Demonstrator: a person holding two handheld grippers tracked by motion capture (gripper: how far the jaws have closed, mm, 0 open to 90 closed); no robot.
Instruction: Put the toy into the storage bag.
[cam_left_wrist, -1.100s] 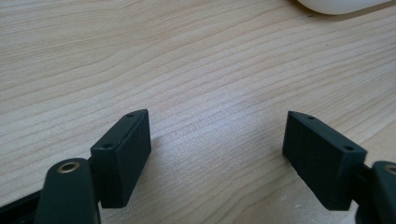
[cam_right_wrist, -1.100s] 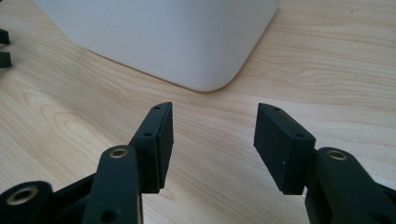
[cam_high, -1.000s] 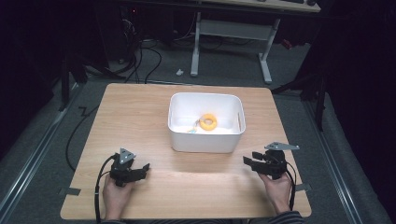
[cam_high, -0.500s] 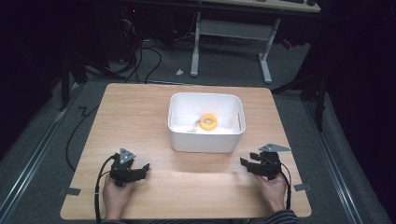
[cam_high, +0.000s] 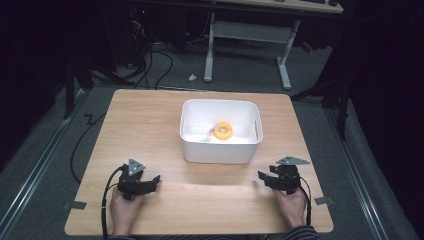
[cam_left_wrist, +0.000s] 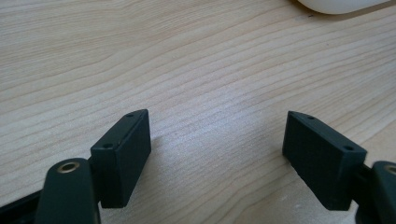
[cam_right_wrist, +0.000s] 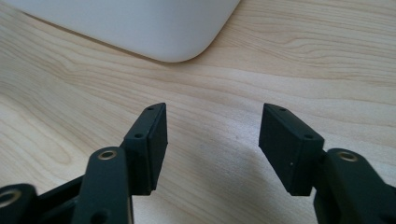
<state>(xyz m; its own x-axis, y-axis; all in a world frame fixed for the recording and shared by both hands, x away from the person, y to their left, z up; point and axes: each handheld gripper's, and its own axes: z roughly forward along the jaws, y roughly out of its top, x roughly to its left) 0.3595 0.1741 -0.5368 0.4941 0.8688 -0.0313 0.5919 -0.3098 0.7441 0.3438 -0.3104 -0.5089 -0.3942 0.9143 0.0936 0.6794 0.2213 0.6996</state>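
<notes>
Right gripper, nudged inward, jaws just widening, empty, near white bin.

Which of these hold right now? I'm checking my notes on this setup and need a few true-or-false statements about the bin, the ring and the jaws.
1. The orange ring lies inside the white bin. True.
2. The left gripper holds the ring. False: its jaws stand open over bare table.
3. The right gripper is empty. True: nothing lies between its jaws, which have just been opening.
4. The bin stands at the table's near edge between the hands. False: it stands mid-table, beyond both grippers.
</notes>
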